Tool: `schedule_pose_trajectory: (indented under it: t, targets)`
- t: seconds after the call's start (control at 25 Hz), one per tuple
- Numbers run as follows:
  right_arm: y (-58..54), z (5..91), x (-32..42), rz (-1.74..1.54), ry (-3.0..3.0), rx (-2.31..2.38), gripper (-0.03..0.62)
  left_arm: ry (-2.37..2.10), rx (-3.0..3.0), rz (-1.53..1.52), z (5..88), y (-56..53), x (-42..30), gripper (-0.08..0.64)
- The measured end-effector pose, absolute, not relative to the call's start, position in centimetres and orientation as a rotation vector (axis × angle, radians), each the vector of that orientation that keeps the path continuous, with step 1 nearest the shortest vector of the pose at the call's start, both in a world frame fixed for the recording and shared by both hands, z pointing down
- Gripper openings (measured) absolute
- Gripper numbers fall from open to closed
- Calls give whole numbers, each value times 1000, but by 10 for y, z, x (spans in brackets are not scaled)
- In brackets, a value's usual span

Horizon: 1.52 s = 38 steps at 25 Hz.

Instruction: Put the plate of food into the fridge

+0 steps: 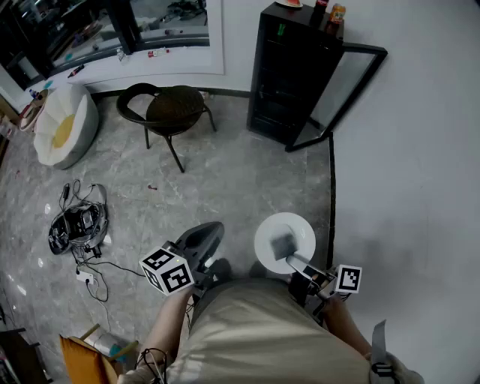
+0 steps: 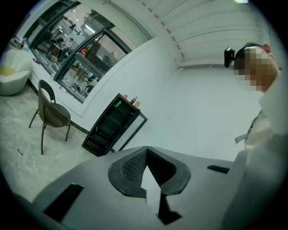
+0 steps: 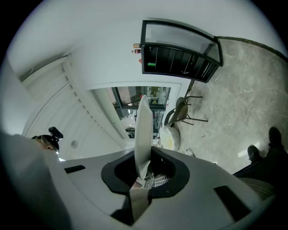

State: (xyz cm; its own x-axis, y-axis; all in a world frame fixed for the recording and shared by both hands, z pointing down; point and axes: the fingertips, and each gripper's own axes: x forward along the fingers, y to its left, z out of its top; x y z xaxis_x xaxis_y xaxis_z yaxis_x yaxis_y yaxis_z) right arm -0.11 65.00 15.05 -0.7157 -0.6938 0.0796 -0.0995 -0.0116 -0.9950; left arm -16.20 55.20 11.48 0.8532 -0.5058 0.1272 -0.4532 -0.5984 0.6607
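Observation:
A round white plate (image 1: 285, 234) hangs over the floor in front of me, with my right gripper (image 1: 283, 247) shut on its near rim. In the right gripper view the plate (image 3: 144, 130) stands edge-on between the jaws of that gripper (image 3: 143, 167); I see no food on it. The black fridge (image 1: 289, 75) stands against the far wall, a few steps ahead, its glass door (image 1: 341, 86) swung open to the right. My left gripper (image 1: 204, 238) is left of the plate, and in its own view this gripper (image 2: 146, 152) has its tips together on nothing.
Bottles (image 1: 330, 15) stand on top of the fridge. A dark round chair (image 1: 172, 111) is left of the fridge, and a white beanbag seat (image 1: 64, 124) farther left. Cables and a headset (image 1: 75, 225) lie on the marble floor at left. A white wall (image 1: 420, 150) runs along the right.

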Motion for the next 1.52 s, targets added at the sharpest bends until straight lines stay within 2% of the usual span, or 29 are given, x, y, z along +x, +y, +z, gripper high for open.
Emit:
schedule_pose_trajectory:
  t: [0.88, 1.52]
  targets:
    - [640, 149, -72, -1735, 1799, -884, 55, -650, 2373, -64, 118, 547, -236, 11]
    - [636, 148, -85, -1771, 1817, -869, 55, -703, 2370, -17, 129, 550, -253, 11]
